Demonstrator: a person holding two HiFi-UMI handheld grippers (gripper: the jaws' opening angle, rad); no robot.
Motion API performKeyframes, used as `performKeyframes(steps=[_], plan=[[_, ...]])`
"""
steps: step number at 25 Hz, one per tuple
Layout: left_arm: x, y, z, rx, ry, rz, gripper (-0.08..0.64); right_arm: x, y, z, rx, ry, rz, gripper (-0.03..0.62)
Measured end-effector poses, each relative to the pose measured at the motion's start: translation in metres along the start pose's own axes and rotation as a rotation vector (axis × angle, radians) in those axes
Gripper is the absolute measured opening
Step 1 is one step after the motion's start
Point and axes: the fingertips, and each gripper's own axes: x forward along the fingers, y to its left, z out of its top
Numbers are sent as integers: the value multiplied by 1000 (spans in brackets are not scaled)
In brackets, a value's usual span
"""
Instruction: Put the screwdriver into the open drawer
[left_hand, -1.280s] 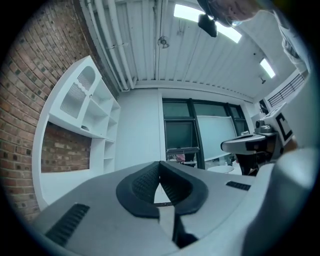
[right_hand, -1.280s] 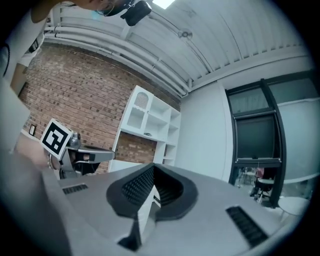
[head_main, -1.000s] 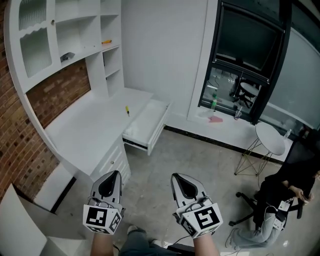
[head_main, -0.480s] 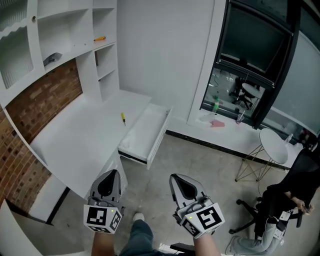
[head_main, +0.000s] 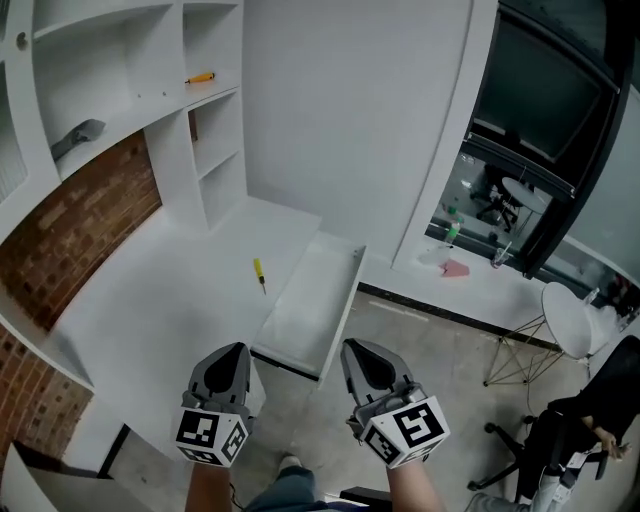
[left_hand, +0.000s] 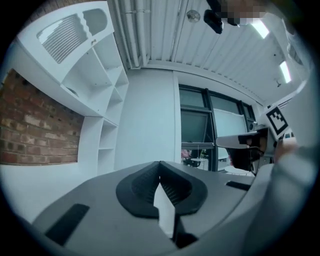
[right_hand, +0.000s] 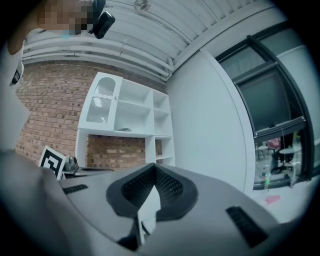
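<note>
Screwdriver (head_main: 259, 273) lies on desk (head_main: 160, 300) ahead of the fingertips, beside open drawer (head_main: 312, 305); left gripper (head_main: 236, 348) and right gripper (head_main: 354, 346) fingers pressed together, empty.

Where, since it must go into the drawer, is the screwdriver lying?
In the head view, the screwdriver lies on the white desktop, just left of the open drawer and apart from it.

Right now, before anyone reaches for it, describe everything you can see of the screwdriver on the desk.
The screwdriver is small, with a yellow handle and a thin dark shaft. It lies flat on the white desk top, handle toward the back wall, tip toward the viewer. In the head view it is left of the open drawer and apart from it. Only the desk touches it.
</note>
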Motion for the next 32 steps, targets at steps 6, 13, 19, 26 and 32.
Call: performKeyframes(steps=[6,13,19,26,32], plan=[[43,51,-7,-47,-7,23,12,66,-22,-12,19,48,-36,12],[55,93,-21,-48,31,72,12,123,-21,-48,45,160,19,199],[67,133,-26,-41,47,126,12,193,-22,-87,43,270,75,177],[108,179,-37,-37,83,174,12,299,-34,-157,18,445,150,152],[147,207,-55,-69,141,200,12,374,-46,-227,13,614,191,146]])
